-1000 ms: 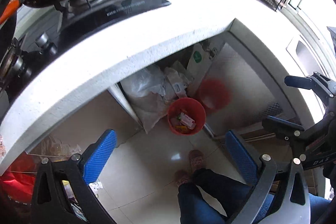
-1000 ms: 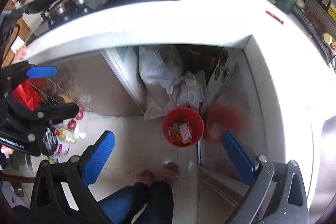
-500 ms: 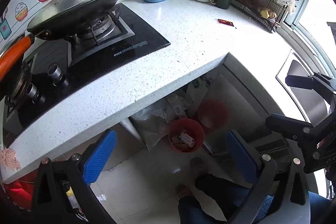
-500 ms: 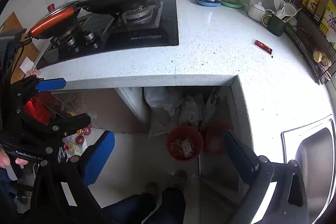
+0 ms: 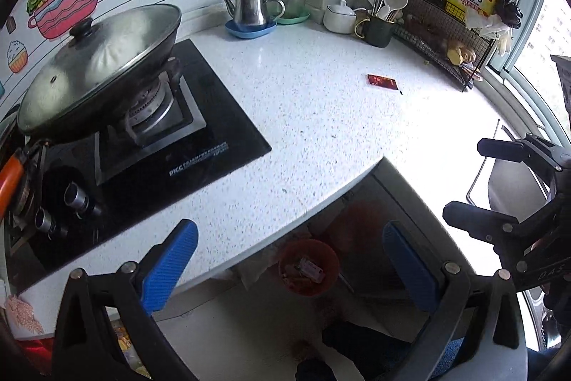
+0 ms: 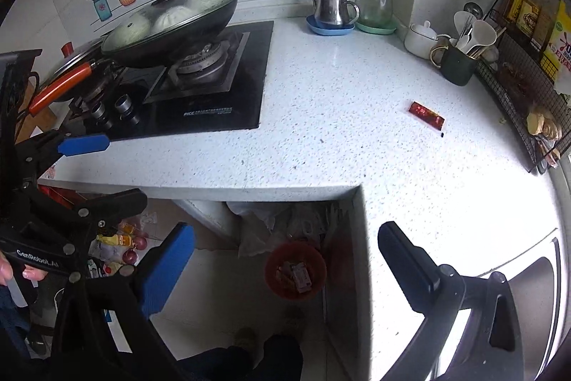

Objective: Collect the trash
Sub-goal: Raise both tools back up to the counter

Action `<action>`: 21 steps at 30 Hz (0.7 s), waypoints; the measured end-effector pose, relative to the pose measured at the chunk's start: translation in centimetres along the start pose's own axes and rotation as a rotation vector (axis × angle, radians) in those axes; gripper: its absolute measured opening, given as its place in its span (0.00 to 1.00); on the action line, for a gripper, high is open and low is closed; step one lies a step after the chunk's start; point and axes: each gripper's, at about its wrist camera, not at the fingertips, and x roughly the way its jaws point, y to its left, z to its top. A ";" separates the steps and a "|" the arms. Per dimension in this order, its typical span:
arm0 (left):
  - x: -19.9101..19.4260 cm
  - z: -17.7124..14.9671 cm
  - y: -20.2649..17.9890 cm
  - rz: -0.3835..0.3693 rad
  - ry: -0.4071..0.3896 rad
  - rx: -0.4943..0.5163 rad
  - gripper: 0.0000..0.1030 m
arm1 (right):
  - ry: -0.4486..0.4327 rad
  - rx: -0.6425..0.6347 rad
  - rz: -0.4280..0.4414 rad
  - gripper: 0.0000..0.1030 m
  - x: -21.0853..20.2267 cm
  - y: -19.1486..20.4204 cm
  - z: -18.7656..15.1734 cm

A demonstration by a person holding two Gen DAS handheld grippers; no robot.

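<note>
Your white speckled table (image 6: pixel 321 131) carries a black stove (image 6: pixel 200 95) with a lidded wok (image 6: pixel 171 24) at far left. On the floor below its near edge stands the red trash bin (image 6: pixel 295 270), wrappers inside. Your left tool (image 5: pixel 289 265) and right tool (image 6: pixel 285 265) both gape apart, holding nothing. The red wrapper (image 6: pixel 426 116) lies far right on the table, well apart from both.
</note>
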 end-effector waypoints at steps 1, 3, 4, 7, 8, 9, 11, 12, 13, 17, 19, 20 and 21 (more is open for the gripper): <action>0.3 1.0 -0.2 -0.005 0.001 0.004 1.00 | -0.001 -0.001 0.005 0.99 0.1 -0.6 0.6; 1.1 2.8 -0.9 -0.010 0.009 0.018 1.00 | -0.002 -0.006 0.005 0.99 0.3 -1.9 1.6; 1.4 3.8 -1.3 -0.001 0.014 0.030 1.00 | -0.005 -0.010 0.000 0.99 0.4 -2.5 2.2; 2.7 6.3 -2.6 0.008 0.026 0.062 1.00 | -0.007 -0.008 -0.008 0.99 0.9 -4.8 3.6; 3.2 7.2 -3.1 0.004 0.031 0.067 1.00 | -0.005 -0.006 -0.010 0.99 1.1 -5.5 4.1; 3.7 7.9 -3.4 0.001 0.034 0.069 1.00 | -0.005 -0.007 -0.016 0.99 1.3 -6.3 4.5; 4.8 9.3 -4.3 0.002 0.043 0.073 1.00 | -0.004 -0.016 -0.027 0.99 1.9 -7.7 5.2; 5.4 9.9 -4.7 0.002 0.048 0.078 1.00 | -0.002 -0.021 -0.031 0.99 2.3 -8.4 5.5; 6.1 10.5 -5.1 0.003 0.054 0.083 1.00 | 0.002 -0.027 -0.035 0.99 2.7 -9.2 5.8; 8.9 12.7 -6.5 -0.010 0.079 0.097 1.00 | 0.042 -0.023 -0.030 0.99 5.1 -12.7 7.1; 10.3 13.4 -7.0 -0.015 0.089 0.086 1.00 | 0.062 -0.026 -0.026 0.99 6.3 -14.2 7.8; 11.0 13.8 -7.2 -0.020 0.092 0.077 1.00 | 0.072 -0.032 -0.028 0.99 6.9 -14.9 8.1; 11.8 14.0 -7.4 -0.026 0.100 0.071 1.00 | 0.080 -0.039 -0.030 0.99 7.5 -15.5 8.5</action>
